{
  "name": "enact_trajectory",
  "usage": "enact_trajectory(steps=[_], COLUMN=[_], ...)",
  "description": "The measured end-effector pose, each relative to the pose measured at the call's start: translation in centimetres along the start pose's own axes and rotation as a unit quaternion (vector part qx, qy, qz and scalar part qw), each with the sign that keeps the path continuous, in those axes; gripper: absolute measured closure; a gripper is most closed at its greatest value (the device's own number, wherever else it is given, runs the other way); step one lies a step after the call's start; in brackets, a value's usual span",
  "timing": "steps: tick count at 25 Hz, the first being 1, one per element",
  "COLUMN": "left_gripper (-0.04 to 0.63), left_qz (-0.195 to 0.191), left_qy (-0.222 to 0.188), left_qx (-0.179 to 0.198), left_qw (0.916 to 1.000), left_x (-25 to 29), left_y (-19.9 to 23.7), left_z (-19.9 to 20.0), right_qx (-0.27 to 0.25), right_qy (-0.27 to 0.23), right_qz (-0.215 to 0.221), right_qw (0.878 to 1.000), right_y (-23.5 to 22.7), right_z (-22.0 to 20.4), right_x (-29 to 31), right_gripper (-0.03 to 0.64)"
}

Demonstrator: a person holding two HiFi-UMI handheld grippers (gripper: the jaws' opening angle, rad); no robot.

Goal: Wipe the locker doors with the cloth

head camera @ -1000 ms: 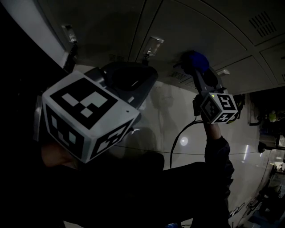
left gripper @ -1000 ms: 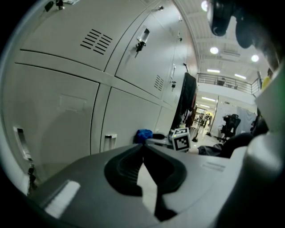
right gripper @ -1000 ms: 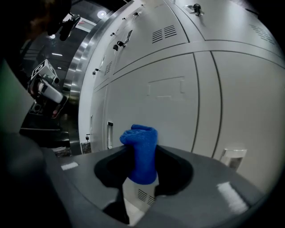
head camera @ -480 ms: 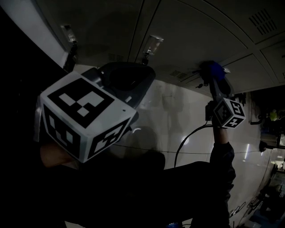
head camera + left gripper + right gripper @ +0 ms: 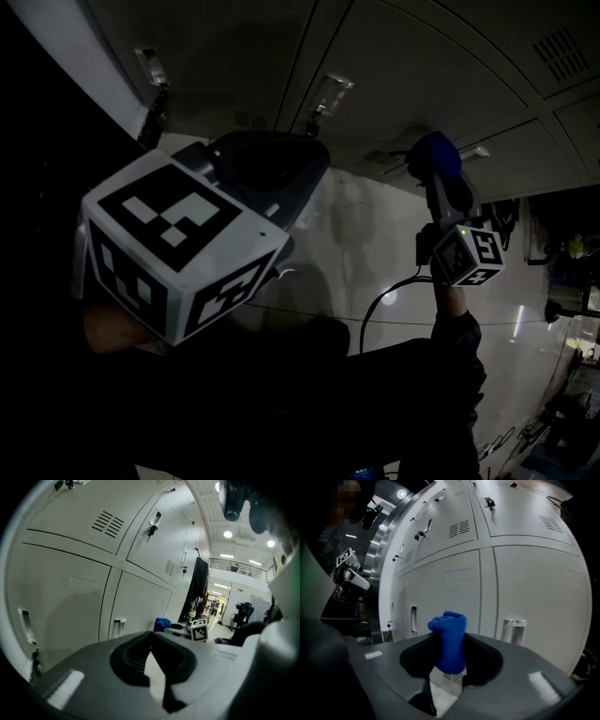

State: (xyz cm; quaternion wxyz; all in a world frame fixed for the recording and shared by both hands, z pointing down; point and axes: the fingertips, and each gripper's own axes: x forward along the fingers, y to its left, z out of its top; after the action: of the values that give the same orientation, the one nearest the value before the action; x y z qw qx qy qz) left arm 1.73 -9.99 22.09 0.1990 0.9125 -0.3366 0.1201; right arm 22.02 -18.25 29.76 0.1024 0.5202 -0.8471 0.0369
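Grey locker doors (image 5: 403, 75) fill the top of the head view and the wall ahead in the right gripper view (image 5: 525, 573). A bunched blue cloth (image 5: 449, 641) sticks up between the jaws of my right gripper (image 5: 449, 665), which is shut on it. In the head view the cloth (image 5: 433, 150) is pressed against a lower door near a vent, with the right gripper (image 5: 441, 183) just below it. My left gripper (image 5: 272, 169) hangs close to the camera at the left, away from the doors, jaws shut with nothing in them (image 5: 151, 637). It also sees the cloth (image 5: 162, 623) far off.
Metal door handles (image 5: 512, 630) (image 5: 328, 94) jut from the lockers, and vent slots (image 5: 459, 528) sit in the upper doors. A cable (image 5: 384, 300) loops below the right gripper over a glossy floor (image 5: 375, 234). Dark clothing (image 5: 199, 588) hangs further down the locker row.
The right gripper with the cloth slid right and down along the door, then came back slightly left. The left gripper has stayed put.
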Motion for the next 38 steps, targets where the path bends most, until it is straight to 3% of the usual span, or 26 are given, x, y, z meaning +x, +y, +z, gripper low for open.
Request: enact_trajectory(steps=[8,15,22,38], left_gripper=[0.615,0.615,0.615,0.615], left_qz=[-0.001,0.004,0.009,0.007], left_qy=[-0.005,-0.002,0.004,0.017], left_qx=[-0.003,-0.012,-0.018,-0.02], left_qw=[1.0,0.9999,0.9998,0.9996], left_x=[-0.9,-0.9,-0.8,-0.7], left_y=[0.2,1.0,1.4,1.2], left_z=[0.1,-0.4,-1.2,-1.5], right_qx=[-0.007,-0.027,-0.008,-0.005], right_qy=[-0.009,0.0,0.012,0.019], right_qz=[0.125,0.173,0.155,0.084], right_qw=[0.992,0.985,0.988,0.996], right_y=[11.3,16.5,15.5,6.8], right_z=[0.4,-0.2,-1.4,-2.9], right_x=[4.8,9.7,12.5,8.0], right_gripper=[0.486,0.486,0.486,0.483])
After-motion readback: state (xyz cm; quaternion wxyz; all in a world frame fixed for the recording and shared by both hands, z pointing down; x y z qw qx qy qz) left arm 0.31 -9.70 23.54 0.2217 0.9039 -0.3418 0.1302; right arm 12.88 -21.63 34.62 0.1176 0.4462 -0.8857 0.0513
